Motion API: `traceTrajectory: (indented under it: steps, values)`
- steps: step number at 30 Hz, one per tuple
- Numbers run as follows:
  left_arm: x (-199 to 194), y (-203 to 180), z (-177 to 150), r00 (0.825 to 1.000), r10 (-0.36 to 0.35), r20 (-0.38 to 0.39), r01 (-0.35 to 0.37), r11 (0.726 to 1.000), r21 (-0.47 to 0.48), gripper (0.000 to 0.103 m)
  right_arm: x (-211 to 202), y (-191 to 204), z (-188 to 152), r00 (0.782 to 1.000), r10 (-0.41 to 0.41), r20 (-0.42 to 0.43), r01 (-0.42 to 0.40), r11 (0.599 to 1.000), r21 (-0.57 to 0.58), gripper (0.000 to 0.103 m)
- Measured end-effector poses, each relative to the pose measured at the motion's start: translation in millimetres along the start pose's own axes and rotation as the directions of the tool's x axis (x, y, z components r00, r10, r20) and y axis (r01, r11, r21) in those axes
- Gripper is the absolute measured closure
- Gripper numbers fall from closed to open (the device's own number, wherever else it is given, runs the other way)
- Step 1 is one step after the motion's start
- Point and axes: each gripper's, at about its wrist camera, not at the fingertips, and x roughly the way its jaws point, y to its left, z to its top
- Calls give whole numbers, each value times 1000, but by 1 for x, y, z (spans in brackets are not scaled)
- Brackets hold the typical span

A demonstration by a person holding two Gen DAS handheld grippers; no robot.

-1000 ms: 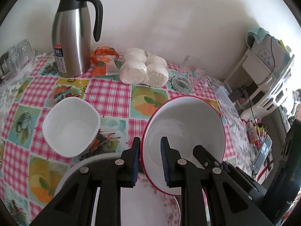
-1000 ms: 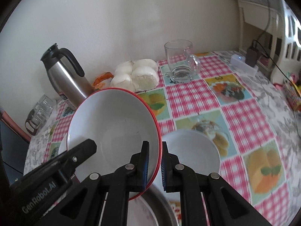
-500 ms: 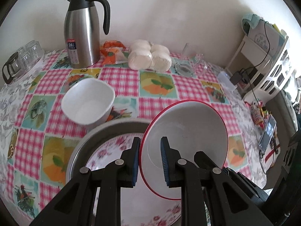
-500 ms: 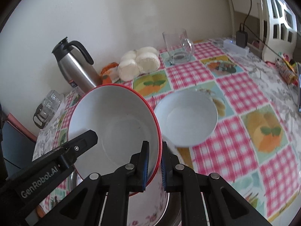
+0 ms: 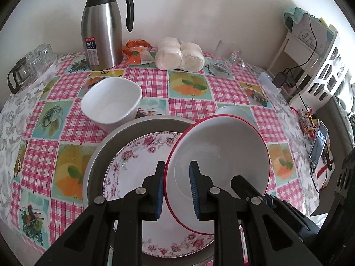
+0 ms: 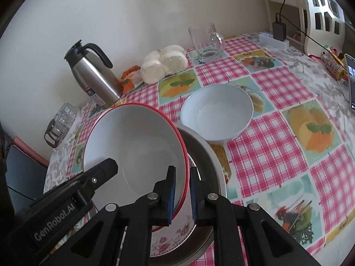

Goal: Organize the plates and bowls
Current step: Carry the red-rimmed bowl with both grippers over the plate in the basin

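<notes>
Both tools, left [image 5: 176, 190] and right [image 6: 182, 192], clamp opposite rims of the red-rimmed bowl [image 5: 219, 164], held tilted over the floral plate [image 5: 137, 155]; judged next: lower level, then release.

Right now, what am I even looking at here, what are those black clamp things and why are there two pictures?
Those black things are hand-held tongs, one in each of a person's hands, each with a small camera looking along its fingers. One picture comes from the left tongs, one from the right tongs. Both grip the rim of the same red-rimmed bowl, tilted over a flowered plate that lies in a metal pan. On the checked tablecloth also stand a square white bowl, a round white bowl, a steel jug, buns and a glass mug.
</notes>
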Motion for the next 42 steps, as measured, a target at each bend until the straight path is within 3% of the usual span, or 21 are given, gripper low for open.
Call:
traceTrajectory:
  steps: [32,42]
  values:
    - [24,19,-4,991,35,-130,-42,998,-47,81,26,12,-9,996,-32,-86,29,999,-29,85]
    - [31,26,-7,985,6,-174,-24,995,-100,81,27,12,-9,993,-34,-110,31,999,-29,83]
